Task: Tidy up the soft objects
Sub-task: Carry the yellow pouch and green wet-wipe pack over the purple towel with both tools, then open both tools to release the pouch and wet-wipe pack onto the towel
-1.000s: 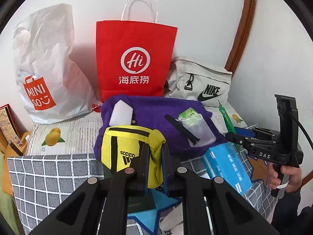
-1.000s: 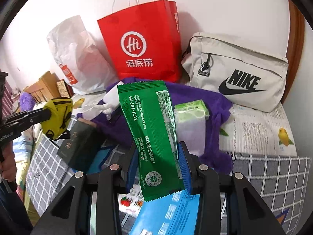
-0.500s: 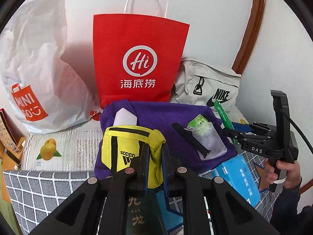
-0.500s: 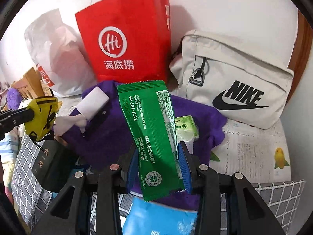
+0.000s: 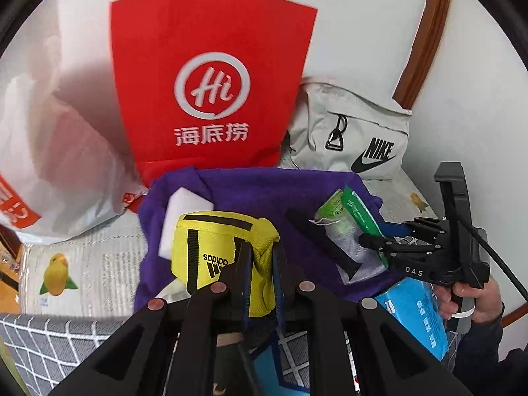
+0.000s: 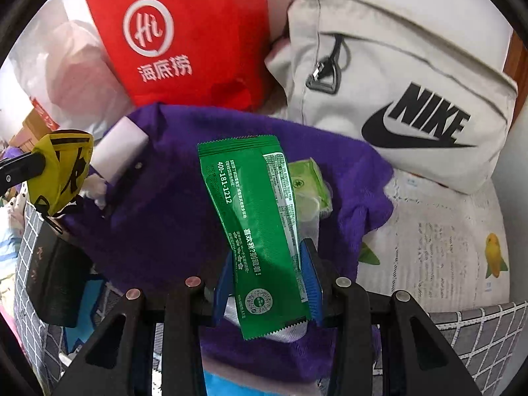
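My left gripper [image 5: 259, 264] is shut on a yellow Adidas pouch [image 5: 217, 250] and holds it above a purple cloth [image 5: 264, 191]; the pouch also shows at the left of the right wrist view [image 6: 61, 168]. My right gripper [image 6: 267, 274] is shut on a green sachet [image 6: 254, 217] over the same purple cloth [image 6: 165, 204]; the sachet also shows in the left wrist view [image 5: 359, 217], held by the right gripper [image 5: 373, 237]. A white sponge block [image 5: 184, 217] and a small clear bag with a green pack [image 5: 343, 241] lie on the cloth.
A red Hi paper bag [image 5: 211, 76], a white Miniso plastic bag [image 5: 43, 151] and a grey Nike bag [image 6: 396, 92] stand against the wall. A blue tissue pack [image 5: 415, 316] and a dark box [image 6: 49, 280] lie near the front on a grey checked sheet [image 5: 43, 340].
Both grippers have moved forward toward the bags at the wall, each keeping its object. The right gripper has moved further over the purple cloth, toward the Nike bag.
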